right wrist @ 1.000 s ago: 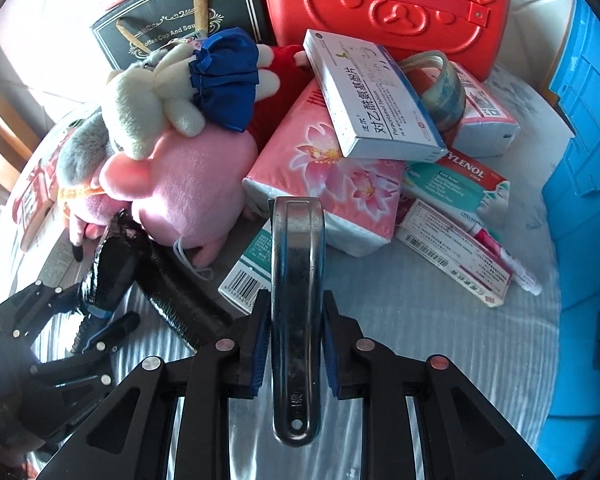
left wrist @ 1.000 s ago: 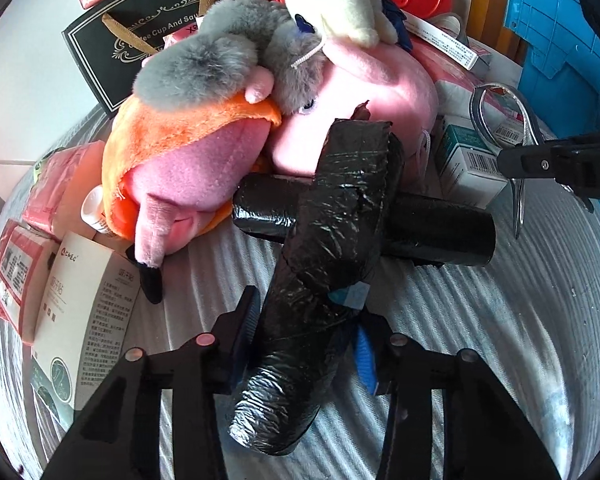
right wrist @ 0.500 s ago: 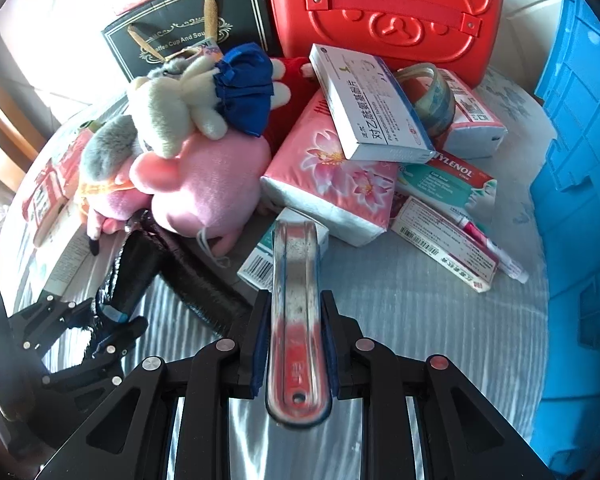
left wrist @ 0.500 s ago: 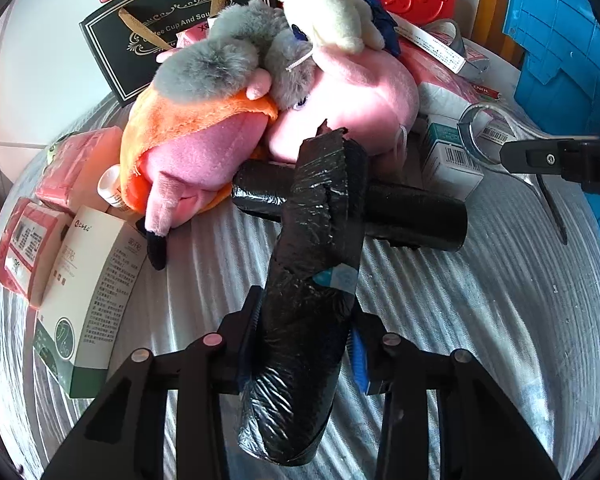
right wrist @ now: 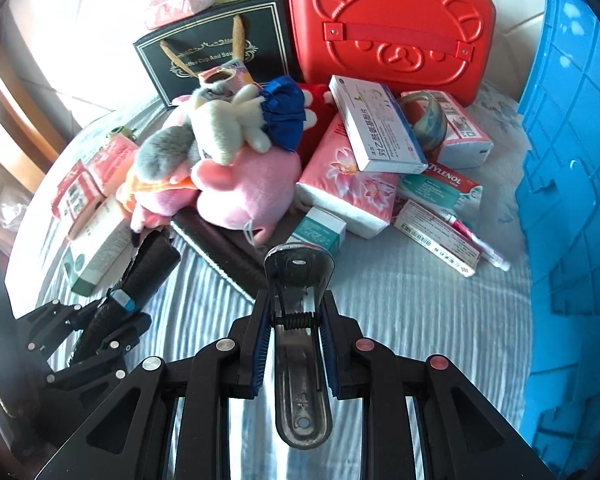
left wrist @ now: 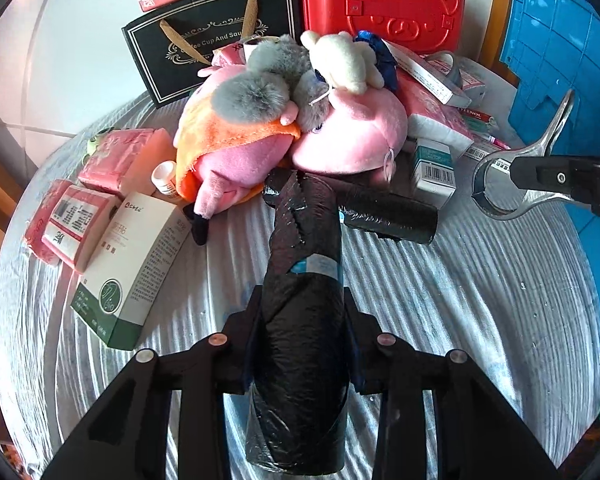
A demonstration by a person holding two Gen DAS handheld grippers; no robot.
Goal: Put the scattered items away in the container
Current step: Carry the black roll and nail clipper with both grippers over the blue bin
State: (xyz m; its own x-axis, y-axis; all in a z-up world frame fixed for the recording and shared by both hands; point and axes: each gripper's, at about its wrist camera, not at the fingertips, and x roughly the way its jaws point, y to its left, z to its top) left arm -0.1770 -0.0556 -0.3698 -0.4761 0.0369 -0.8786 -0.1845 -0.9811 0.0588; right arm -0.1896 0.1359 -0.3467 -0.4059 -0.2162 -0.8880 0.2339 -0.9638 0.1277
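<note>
Both claws loaded mid-tidy: the left claw (left wrist: 302, 332) clamps a black bag roll (left wrist: 304, 280) that runs straight out between its fingers, clear of the table (left wrist: 480, 300), while the right claw (right wrist: 294, 344) pinches a metal clip (right wrist: 298, 280); next, by appearances, each load must swing to the blue container (right wrist: 572, 200) just right of the right claw
</note>
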